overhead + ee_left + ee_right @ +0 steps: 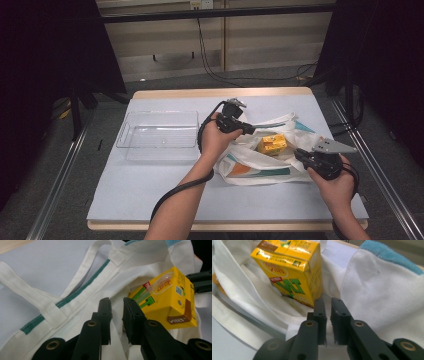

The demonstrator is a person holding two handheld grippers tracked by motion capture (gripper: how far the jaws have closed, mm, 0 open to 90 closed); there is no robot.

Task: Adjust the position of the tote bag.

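A white cloth tote bag with green and blue trim lies on the table's right half. A yellow drink carton sits in its open mouth. My left gripper hovers at the bag's far-left rim, its tips just left of the carton. In the left gripper view the jaws stand slightly apart over the bag's cloth, nothing pinched, with the carton just beyond. My right gripper is at the bag's right edge. Its own view shows the jaws narrowly apart, the carton ahead and bag cloth around.
A clear plastic tray stands on the left half of the pale blue table. The bag's handles lie spread on the table toward the far side. Black cables trail from both grippers along the forearms.
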